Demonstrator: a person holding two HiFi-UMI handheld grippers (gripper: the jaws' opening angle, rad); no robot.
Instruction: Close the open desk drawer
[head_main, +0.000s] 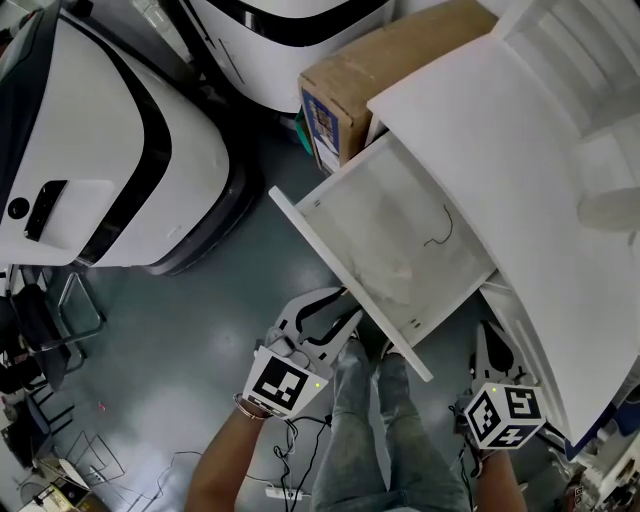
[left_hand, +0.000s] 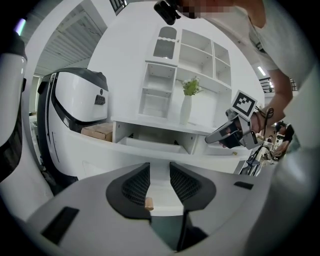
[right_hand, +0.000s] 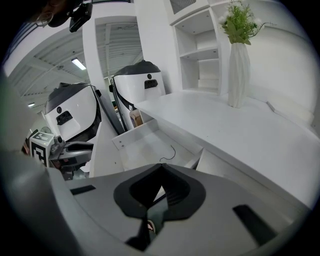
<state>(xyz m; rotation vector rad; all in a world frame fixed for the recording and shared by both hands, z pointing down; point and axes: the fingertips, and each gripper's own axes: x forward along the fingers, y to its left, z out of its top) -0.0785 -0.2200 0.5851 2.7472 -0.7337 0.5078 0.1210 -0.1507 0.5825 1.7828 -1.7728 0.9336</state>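
Note:
The white desk drawer (head_main: 385, 225) stands pulled far out of the white desk (head_main: 500, 130), empty but for a thin black wire (head_main: 440, 230). Its front panel (head_main: 345, 288) runs diagonally toward me. My left gripper (head_main: 335, 308) is open just outside that panel; in the left gripper view (left_hand: 160, 182) a white surface shows between its pads. My right gripper (head_main: 490, 338) is shut on nothing, low beside the drawer's right corner under the desk edge. In the right gripper view (right_hand: 161, 172) the open drawer (right_hand: 145, 145) lies just ahead.
A cardboard box (head_main: 370, 70) sits against the desk behind the drawer. Large white machines (head_main: 110, 150) stand on the floor to the left. A white vase with a plant (right_hand: 239, 60) stands on the desk. My legs (head_main: 385, 430) are below the drawer front.

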